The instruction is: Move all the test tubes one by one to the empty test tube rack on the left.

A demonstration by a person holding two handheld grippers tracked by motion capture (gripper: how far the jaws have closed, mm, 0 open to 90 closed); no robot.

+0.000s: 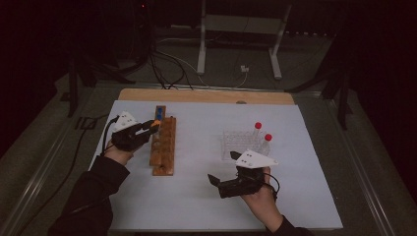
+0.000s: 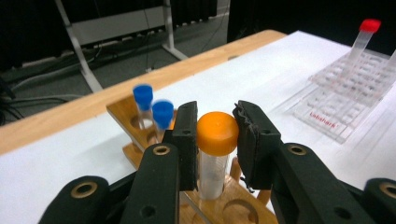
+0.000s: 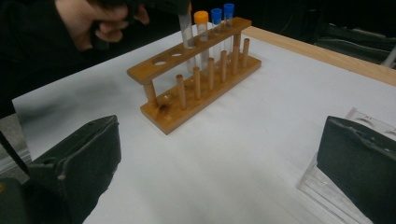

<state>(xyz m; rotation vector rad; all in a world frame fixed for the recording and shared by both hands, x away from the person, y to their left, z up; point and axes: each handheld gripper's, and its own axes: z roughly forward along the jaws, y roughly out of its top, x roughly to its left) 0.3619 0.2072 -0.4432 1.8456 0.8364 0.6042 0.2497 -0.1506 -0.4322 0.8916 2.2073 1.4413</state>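
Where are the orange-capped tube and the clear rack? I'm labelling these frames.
orange-capped tube [image 2: 216, 133]: left gripper view, on its orange cap.
clear rack [image 2: 343, 95]: left gripper view, on its gridded top plate.

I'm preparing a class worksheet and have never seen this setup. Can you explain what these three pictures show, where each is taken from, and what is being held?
A person holds a hand tool with two black jaws in each hand. The high view looks down on the table; the other two views ride on the tools.

On the white sheet stand a wooden rack with two blue-capped tubes and a clear plastic rack with two red-capped tubes.

The left gripper has its jaws around an orange-capped tube that stands in the wooden rack; a firm grip is uncertain. The right gripper is open and holds nothing.
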